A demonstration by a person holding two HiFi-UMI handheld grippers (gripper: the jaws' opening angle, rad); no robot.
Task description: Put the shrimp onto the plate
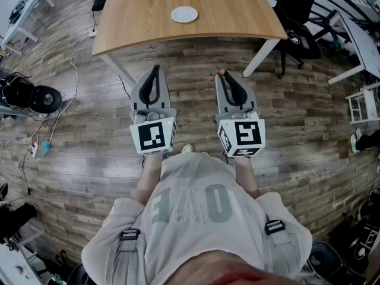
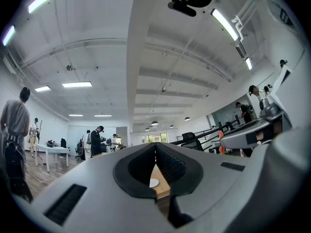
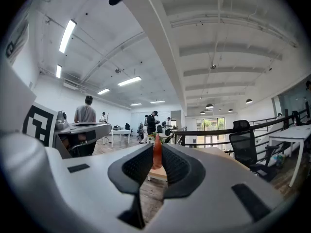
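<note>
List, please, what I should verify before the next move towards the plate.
1. Orange-red shrimp clamped in right claw: ok.
2. Round white plate lying empty on light wooden table: ok.
3. Right claw above plate: not ok; it is over the floor, short of the table.
4. Left claw shut, holding nothing: ok.
5. Grip firm enough for the carry: cannot tell.

At my twelve o'clock stands a wooden desk (image 1: 225,10) on white legs, over a plank floor (image 1: 77,159). A black office chair (image 1: 300,16) sits at two o'clock, black equipment (image 1: 29,95) at nine. People (image 2: 97,141) stand far off under ceiling lights (image 2: 77,84).
</note>
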